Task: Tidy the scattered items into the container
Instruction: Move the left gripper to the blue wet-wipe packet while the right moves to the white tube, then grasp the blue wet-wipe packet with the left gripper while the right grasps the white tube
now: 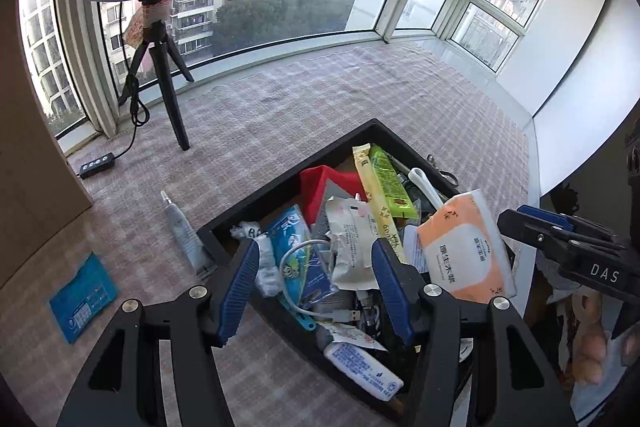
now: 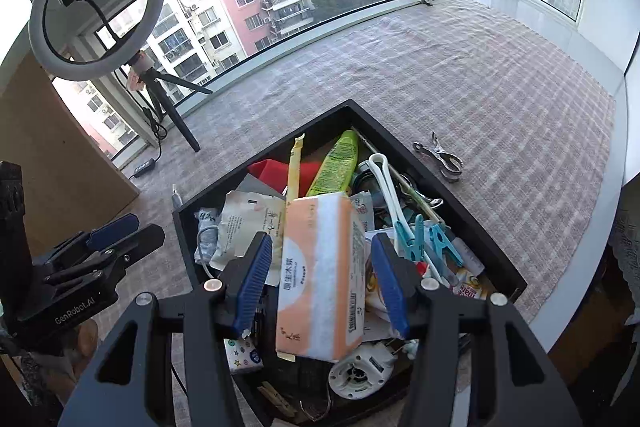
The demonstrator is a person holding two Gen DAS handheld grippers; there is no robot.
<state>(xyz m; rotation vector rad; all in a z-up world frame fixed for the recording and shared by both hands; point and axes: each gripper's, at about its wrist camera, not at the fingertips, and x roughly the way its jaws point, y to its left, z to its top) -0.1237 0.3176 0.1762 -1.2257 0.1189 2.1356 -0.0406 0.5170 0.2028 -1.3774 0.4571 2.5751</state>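
Observation:
A black tray (image 1: 280, 183) (image 2: 472, 203) holds many small items. An orange tissue pack (image 1: 464, 247) (image 2: 320, 275) lies on top of the pile. My left gripper (image 1: 316, 291) is open over the tray's near left side, above a blue packet and a white cable. My right gripper (image 2: 320, 279) is open with the tissue pack between its fingers, not gripped. On the cloth outside the tray lie a grey tube (image 1: 186, 235), a blue sachet (image 1: 82, 297) and a metal clip (image 2: 442, 157).
A ring light on a black tripod (image 1: 168, 83) (image 2: 172, 107) stands at the back left with a cable switch (image 1: 96, 165). A brown cardboard box (image 1: 36, 147) is at the left. Windows run along the back. The white sill edge (image 2: 600, 227) is at the right.

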